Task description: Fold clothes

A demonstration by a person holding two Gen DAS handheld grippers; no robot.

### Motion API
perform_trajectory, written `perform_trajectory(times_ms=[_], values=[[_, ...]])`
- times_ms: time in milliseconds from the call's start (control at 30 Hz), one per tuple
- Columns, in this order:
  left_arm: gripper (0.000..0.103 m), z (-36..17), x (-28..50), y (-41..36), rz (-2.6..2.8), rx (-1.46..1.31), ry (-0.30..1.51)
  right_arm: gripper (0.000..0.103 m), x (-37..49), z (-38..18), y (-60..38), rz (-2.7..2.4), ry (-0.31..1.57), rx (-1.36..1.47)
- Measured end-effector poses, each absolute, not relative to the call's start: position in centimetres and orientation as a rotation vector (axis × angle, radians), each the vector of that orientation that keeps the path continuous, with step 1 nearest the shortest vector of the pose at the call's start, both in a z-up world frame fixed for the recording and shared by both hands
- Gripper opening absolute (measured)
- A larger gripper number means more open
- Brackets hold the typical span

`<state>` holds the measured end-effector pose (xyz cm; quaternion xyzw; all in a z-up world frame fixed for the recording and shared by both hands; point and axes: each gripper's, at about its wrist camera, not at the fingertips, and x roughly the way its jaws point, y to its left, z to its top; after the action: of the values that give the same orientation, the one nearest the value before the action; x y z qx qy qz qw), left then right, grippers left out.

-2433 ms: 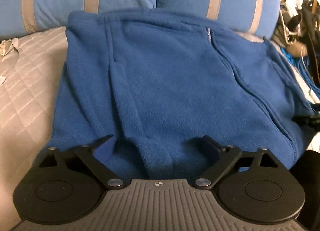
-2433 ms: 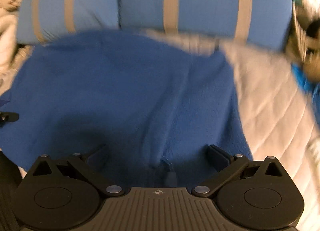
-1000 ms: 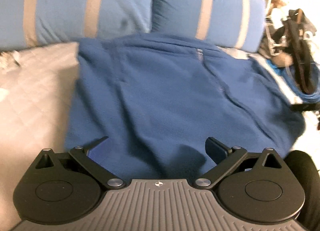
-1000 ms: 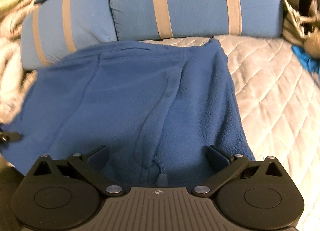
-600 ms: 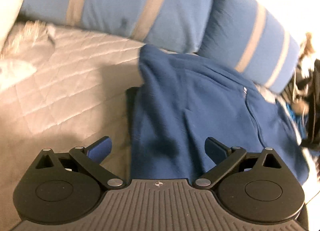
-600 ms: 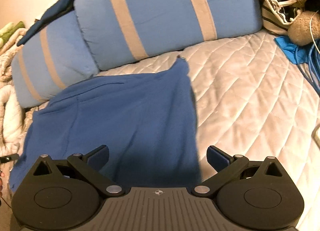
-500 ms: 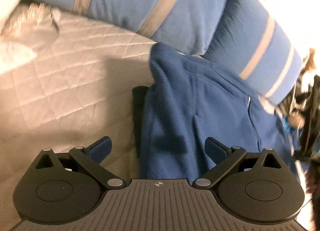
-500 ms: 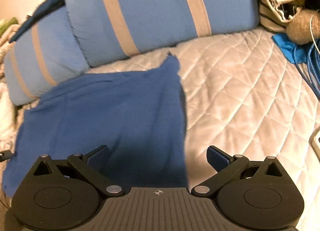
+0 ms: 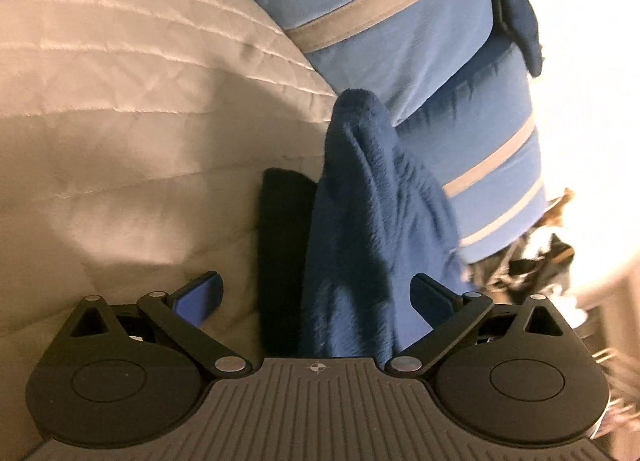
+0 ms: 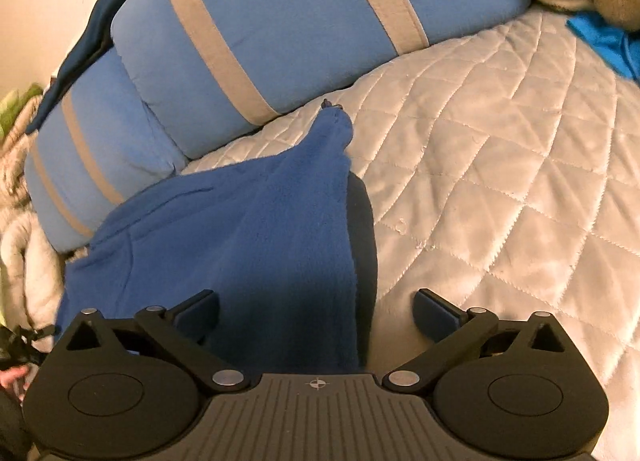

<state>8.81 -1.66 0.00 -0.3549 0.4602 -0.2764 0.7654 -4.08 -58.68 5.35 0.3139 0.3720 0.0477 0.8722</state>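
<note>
Left wrist view. My left gripper (image 9: 316, 297) stood with its fingers spread wide, pinching nothing. The blue fleece garment (image 9: 360, 229) lay between them and ran forward from the gripper body, seen almost edge-on as a raised ridge whose far tip ended against the lower of two blue pillows with grey stripes (image 9: 400, 21). The right finger lay over the fleece in the frame; whether it touched the cloth could not be told. The left finger stood apart from it, over the quilted bedspread (image 9: 120, 121). A dark shadow ran along the garment's left side on the quilt. At the right edge sat blurred clutter (image 9: 532, 257) that I could not identify.

Right wrist view. My right gripper (image 10: 318, 311) was likewise spread wide, with nothing held. The garment (image 10: 240, 237) lay flat on the bedspread (image 10: 500, 161), filling the left and centre of the frame. Its right edge ran forward between my fingers to a pointed corner just short of the nearer pillow (image 10: 280, 21). My left finger sat over the fleece, my right over bare quilt. A bright blue cloth (image 10: 604, 41) lay at the far right, well apart from the garment.
</note>
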Motion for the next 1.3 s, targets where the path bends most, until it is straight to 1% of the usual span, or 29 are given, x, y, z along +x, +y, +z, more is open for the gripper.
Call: perform_trajectory(times_ms=[100, 200, 333, 500, 567, 600, 633, 667, 700, 767, 800, 833, 867, 933, 1033, 1167, 1300], values=[[0.102, -0.6, 9.0, -2.1, -0.666, -0.864, 1.012, 0.103, -3.8, 5.0, -59.9, 0.147, 0.777, 0.747], [0.102, -0.8, 9.1, -3.4, -0.718, -0.825, 1.028, 0.103, -4.1, 4.5, -60.6, 0.23, 0.781, 0.843], [0.102, -1.3, 9.4, -3.9, -0.753, -0.868, 1.047, 0.103, -4.4, 4.1, -60.9, 0.333, 0.814, 0.91], [0.1, -1.7, 9.7, -3.9, -0.781, -0.907, 1.054, 0.103, -3.7, 4.1, -60.2, 0.357, 0.855, 0.918], [0.093, -1.8, 9.7, -4.0, -0.767, -0.897, 1.057, 0.103, -3.1, 4.1, -59.8, 0.365, 0.867, 0.918], [0.082, -1.9, 9.8, -4.0, -0.75, -0.892, 1.061, 0.103, -2.9, 4.0, -59.6, 0.368, 0.867, 0.92], [0.064, -2.1, 9.8, -4.0, -0.713, -0.882, 1.07, 0.101, -2.7, 4.0, -59.3, 0.376, 0.865, 0.922], [0.054, -2.4, 9.7, -3.9, -0.676, -0.873, 1.079, 0.093, -2.6, 3.9, -59.1, 0.378, 0.863, 0.926], [0.044, -2.7, 9.6, -3.7, -0.644, -0.875, 1.084, 0.09, -2.5, 3.8, -58.9, 0.369, 0.865, 0.929], [0.042, -3.1, 9.3, -3.5, -0.64, -0.903, 1.071, 0.071, -2.4, 3.6, -58.5, 0.353, 0.868, 0.936], [0.039, -3.1, 9.2, -3.5, -0.635, -0.909, 1.068, 0.064, -2.3, 3.4, -58.3, 0.345, 0.869, 0.939], [0.036, -3.2, 9.1, -3.6, -0.633, -0.918, 1.068, 0.054, -2.3, 3.2, -58.3, 0.338, 0.868, 0.949], [0.034, -3.3, 9.0, -3.6, -0.628, -0.929, 1.069, 0.049, -2.5, 3.0, -58.3, 0.333, 0.865, 0.968], [0.03, -3.4, 8.7, -3.6, -0.615, -0.939, 1.068, 0.043, -2.8, 2.6, -58.4, 0.32, 0.858, 1.005], [0.024, -2.3, 7.9, -4.1, -0.567, -0.877, 1.035, 0.039, -3.3, 2.4, -58.2, 0.285, 0.849, 1.04], [0.021, 0.9, 6.4, -5.8, -0.478, -0.668, 0.962, 0.033, -4.0, 2.8, -57.6, 0.231, 0.829, 1.037], [0.02, 4.1, 4.6, -8.2, -0.407, -0.421, 0.888, 0.03, -4.3, 5.0, -55.8, 0.153, 0.819, 0.874]])
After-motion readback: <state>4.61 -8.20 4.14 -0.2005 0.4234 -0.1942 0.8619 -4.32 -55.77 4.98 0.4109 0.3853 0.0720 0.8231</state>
